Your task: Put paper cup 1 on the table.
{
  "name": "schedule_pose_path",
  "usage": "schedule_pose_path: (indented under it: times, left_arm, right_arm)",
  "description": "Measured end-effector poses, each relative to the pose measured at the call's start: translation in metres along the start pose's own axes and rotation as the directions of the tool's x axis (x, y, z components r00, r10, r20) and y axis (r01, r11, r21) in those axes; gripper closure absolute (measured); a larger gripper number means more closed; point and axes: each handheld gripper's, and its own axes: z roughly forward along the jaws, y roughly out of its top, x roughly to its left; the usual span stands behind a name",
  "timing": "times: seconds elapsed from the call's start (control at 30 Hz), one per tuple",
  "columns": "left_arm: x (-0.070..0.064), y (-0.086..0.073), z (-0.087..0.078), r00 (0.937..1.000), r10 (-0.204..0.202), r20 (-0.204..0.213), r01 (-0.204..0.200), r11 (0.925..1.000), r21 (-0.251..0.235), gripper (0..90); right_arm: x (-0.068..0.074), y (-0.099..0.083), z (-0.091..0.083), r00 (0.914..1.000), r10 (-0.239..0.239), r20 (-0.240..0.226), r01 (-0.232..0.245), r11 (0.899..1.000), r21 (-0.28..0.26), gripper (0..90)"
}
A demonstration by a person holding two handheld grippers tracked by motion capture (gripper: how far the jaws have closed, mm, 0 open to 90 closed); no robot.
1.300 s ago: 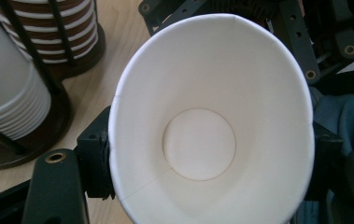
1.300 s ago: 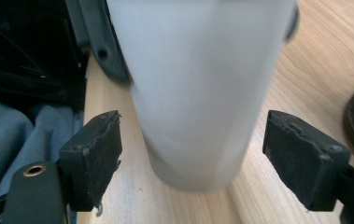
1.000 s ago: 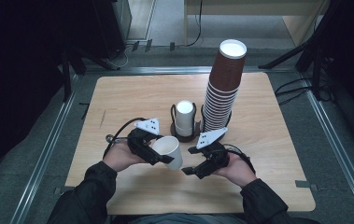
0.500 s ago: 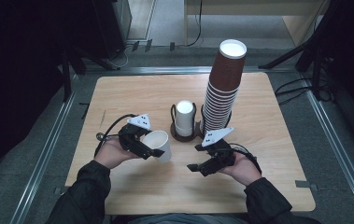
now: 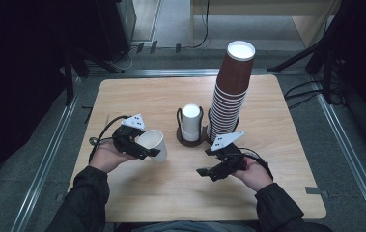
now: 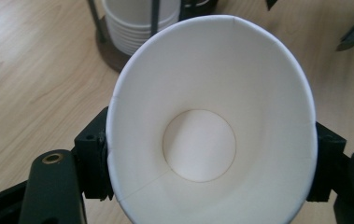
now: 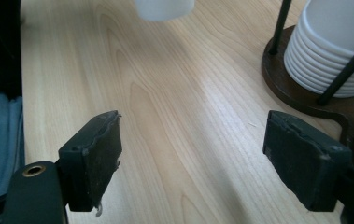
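We've got the left gripper (image 5: 144,150) squeezing the white paper cup (image 5: 153,143) by its sides (mouth facing its camera), lifted over the desk (image 5: 137,96) left of the cup holder (image 5: 190,137). Right gripper (image 5: 209,170) fingers spread, empty.

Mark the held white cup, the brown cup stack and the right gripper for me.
white paper cup (image 6: 198,144), left gripper view, inside bottom.
brown cup stack (image 5: 229,92), high view, side wall.
right gripper (image 7: 193,161), right gripper view, between open jaws.
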Motion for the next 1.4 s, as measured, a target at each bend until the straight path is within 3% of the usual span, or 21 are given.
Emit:
schedule_pose_path:
  times: [0.47,0.63,0.83,1.0,1.07,1.3,1.4]
  left_arm:
    - [0.027,-0.015,-0.013,0.9953,-0.062,-0.074,0.062,0.9981,-0.006,24.5]
    - [0.036,-0.019,-0.018,0.9900,-0.087,-0.111,0.086,0.9962,-0.014,24.5]
    - [0.049,-0.024,-0.023,0.9791,-0.124,-0.161,0.122,0.9923,-0.022,24.2]
    - [0.063,-0.031,-0.024,0.9685,-0.175,-0.177,0.172,0.9846,-0.030,24.1]
    - [0.066,-0.031,-0.025,0.9625,-0.168,-0.213,0.169,0.9855,-0.013,23.9]
    - [0.079,-0.036,-0.023,0.9427,-0.199,-0.268,0.206,0.9785,0.000,23.4]
    - [0.084,-0.039,-0.019,0.9372,-0.204,-0.283,0.218,0.9759,0.017,22.4]
  right_arm:
    - [0.000,-0.003,0.002,0.9995,-0.030,0.014,0.030,0.999,0.021,20.0]
    - [0.000,-0.004,0.001,0.9994,-0.031,0.018,0.030,0.999,0.027,19.9]
    - [0.000,-0.006,0.001,0.9995,-0.024,0.021,0.024,0.999,0.032,19.9]
    - [0.001,-0.008,0.000,0.9995,-0.018,0.024,0.017,0.999,0.036,20.0]
    - [0.002,-0.009,-0.001,0.9994,-0.023,0.024,0.022,0.999,0.036,19.9]
    - [0.002,-0.010,0.000,0.9992,-0.027,0.028,0.025,0.999,0.046,19.9]
    - [0.002,-0.010,0.000,0.9993,-0.026,0.028,0.024,0.999,0.047,19.9]
